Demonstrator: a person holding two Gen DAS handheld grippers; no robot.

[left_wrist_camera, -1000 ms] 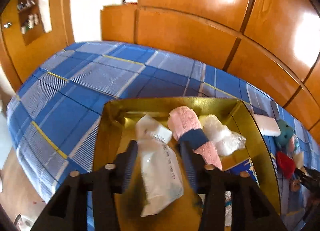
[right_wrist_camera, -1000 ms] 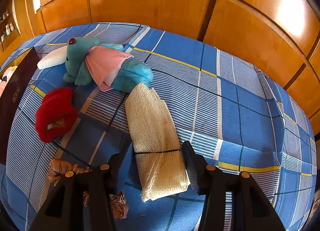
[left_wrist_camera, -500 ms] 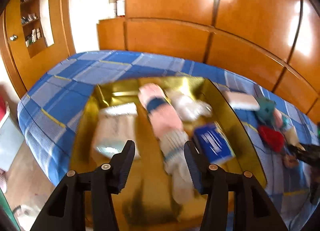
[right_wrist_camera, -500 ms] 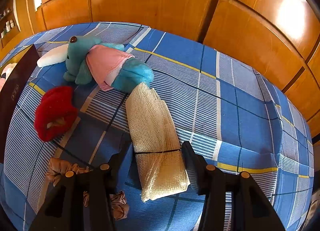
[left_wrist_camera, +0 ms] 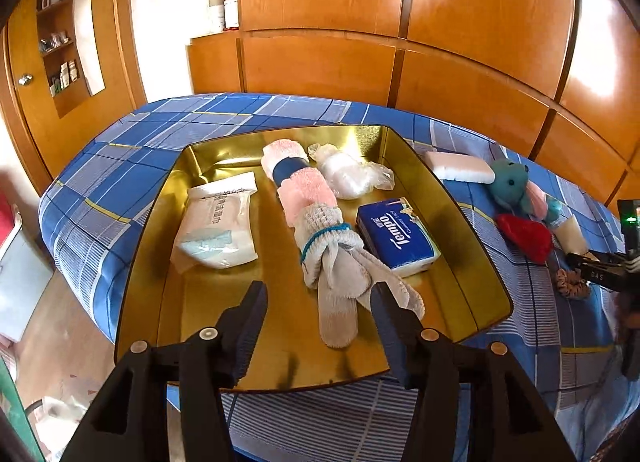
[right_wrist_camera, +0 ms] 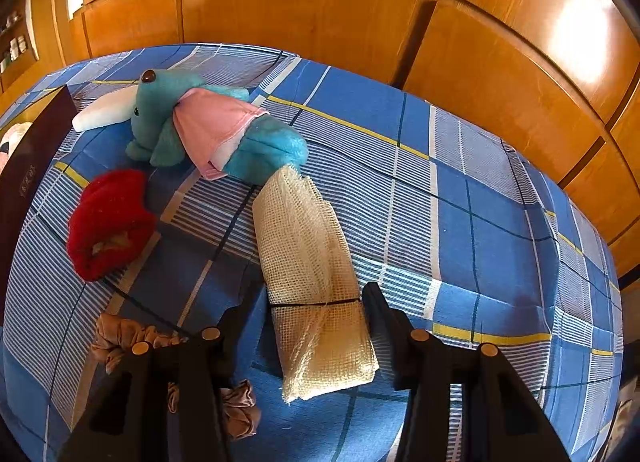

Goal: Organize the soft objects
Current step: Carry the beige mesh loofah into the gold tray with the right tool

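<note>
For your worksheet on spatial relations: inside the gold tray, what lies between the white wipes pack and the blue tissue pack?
In the left wrist view, the rolled pink towel and tied grey socks.

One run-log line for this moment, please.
left gripper: fingers opening, nothing held, over gold tray | right gripper: straddling mesh roll on bed | plush toy: outside tray
</note>
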